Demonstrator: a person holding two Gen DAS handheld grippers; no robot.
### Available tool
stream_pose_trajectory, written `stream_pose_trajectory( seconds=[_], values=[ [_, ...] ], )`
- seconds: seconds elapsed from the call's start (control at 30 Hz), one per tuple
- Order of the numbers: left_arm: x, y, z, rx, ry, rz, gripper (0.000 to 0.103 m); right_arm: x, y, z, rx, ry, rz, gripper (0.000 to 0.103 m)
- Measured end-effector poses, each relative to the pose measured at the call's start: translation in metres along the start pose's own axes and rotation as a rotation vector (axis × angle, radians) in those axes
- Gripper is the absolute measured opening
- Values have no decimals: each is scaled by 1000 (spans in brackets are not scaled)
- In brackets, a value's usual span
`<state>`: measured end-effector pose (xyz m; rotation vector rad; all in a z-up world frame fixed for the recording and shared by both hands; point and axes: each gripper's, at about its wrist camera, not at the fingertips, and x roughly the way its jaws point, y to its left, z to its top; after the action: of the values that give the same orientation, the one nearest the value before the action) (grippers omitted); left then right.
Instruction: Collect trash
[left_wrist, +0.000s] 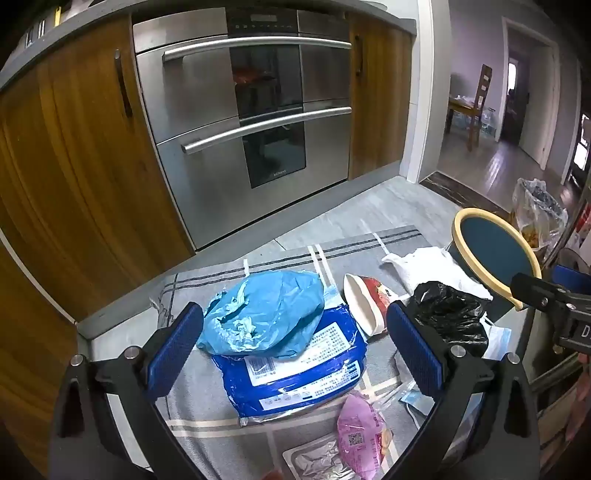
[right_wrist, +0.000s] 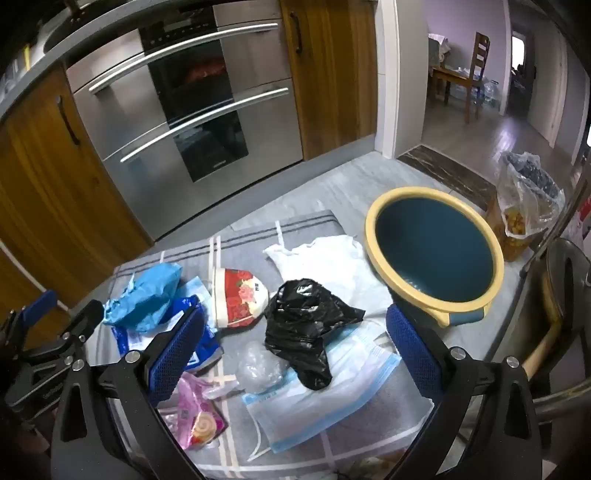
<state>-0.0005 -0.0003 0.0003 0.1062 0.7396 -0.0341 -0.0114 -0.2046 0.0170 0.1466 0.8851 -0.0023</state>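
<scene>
The left gripper (left_wrist: 293, 347) hangs above a grey striped cloth (left_wrist: 369, 243) with its two blue pads spread wide and nothing between them touching. In the gap between the pads lie a crumpled light blue bag (left_wrist: 266, 314) and, under it, a dark blue printed package (left_wrist: 295, 373). A red and white paper cup (left_wrist: 364, 306) lies on its side just inside the right pad, and a black plastic bag (left_wrist: 450, 314) sits beyond that pad. A pink wrapper (left_wrist: 360, 435) lies near the bottom of the view.

The right gripper (right_wrist: 291, 347) is also spread wide and holds nothing. Between its pads lie the black plastic bag (right_wrist: 306, 328) on top of a blue face mask (right_wrist: 321, 402), with a clear crumpled wrapper (right_wrist: 258, 365) just beside. The paper cup (right_wrist: 236, 299) lies further ahead, near the left pad. The bin (right_wrist: 436, 251), blue inside with a yellow rim, stands tilted ahead of the right pad, next to a white cloth (right_wrist: 325, 262).
</scene>
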Motion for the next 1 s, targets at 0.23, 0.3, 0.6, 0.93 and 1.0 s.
stream_pose_trajectory(
  seconds=[0.23,0.3,0.6,0.93,1.0],
  values=[
    [-2,-3,-3,-20,12,-12,98,0,-1,-1,-3,0,-2,98],
    [3,-1,-4,-22,24,-18,98,-2,0,0,-5,-1,-4,98],
    [4,0,-5,-20,32,-23,98,0,0,0,-10,1,-9,98],
    [5,-1,-7,-19,36,-24,98,0,1,-1,-16,2,-12,98],
    [5,-1,-7,-20,37,-23,98,0,1,-1,-16,1,-14,98]
  ],
)
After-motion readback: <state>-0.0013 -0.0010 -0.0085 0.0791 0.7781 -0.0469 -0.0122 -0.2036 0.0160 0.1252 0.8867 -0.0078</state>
